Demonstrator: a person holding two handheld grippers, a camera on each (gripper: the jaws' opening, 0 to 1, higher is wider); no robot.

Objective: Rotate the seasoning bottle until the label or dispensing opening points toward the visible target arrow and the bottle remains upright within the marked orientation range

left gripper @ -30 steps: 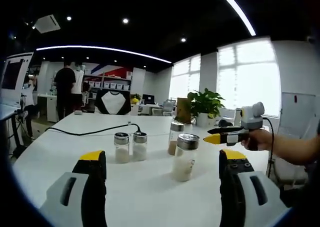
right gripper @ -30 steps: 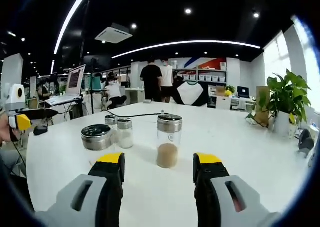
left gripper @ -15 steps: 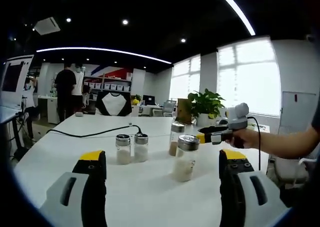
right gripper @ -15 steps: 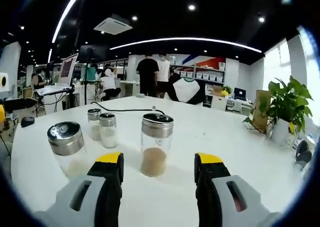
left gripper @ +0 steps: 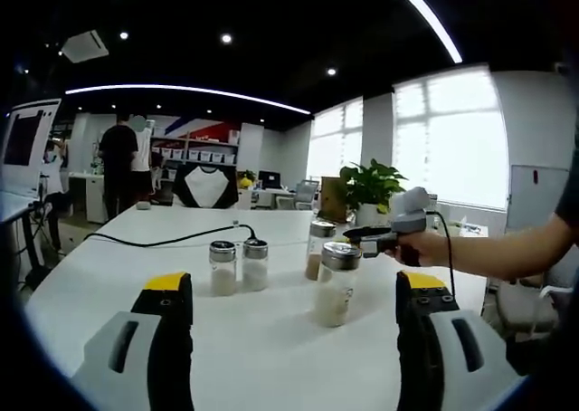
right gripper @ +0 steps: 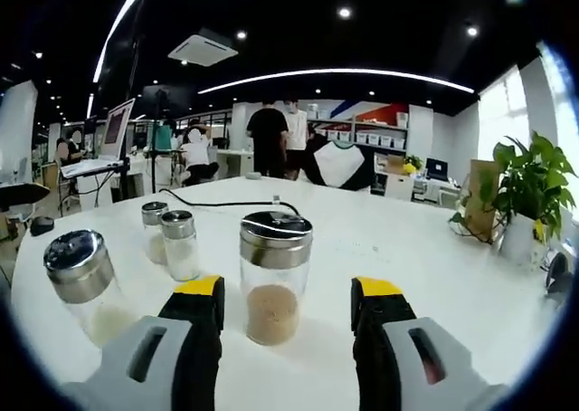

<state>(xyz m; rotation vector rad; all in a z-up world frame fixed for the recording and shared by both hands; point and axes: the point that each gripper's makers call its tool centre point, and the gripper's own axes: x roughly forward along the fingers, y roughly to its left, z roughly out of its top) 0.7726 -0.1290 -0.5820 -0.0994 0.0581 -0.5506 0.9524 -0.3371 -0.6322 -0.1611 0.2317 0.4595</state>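
My right gripper [right gripper: 285, 302] has its jaws spread wide apart, gripping nothing, and the bottle with brown seasoning [right gripper: 274, 278] stands upright on the white surface [right gripper: 434, 266] just ahead of the gap between them, nearer my left jaw. To its left stands a second bottle with pale contents [right gripper: 86, 284], leaning only as the lens bends it, and behind that a pair of small shakers [right gripper: 170, 240] stand side by side, touching or nearly so. A black cable [right gripper: 222, 202] trails across the surface beyond them. A potted plant [right gripper: 529, 194] sits at the right edge.

My left gripper [left gripper: 294, 293] also has its jaws wide apart and empty. Between them, further off, the pale bottle [left gripper: 335, 284] stands upright with the brown seasoning bottle [left gripper: 317, 248] just behind it. The two small shakers [left gripper: 237, 264] are to the left, and the cable [left gripper: 172, 238] runs off behind them. From the right my other hand [left gripper: 418, 246] reaches in with the right gripper [left gripper: 357, 236], its tips close to the brown bottle's metal cap; I cannot tell from here whether they touch. People stand in the office beyond.
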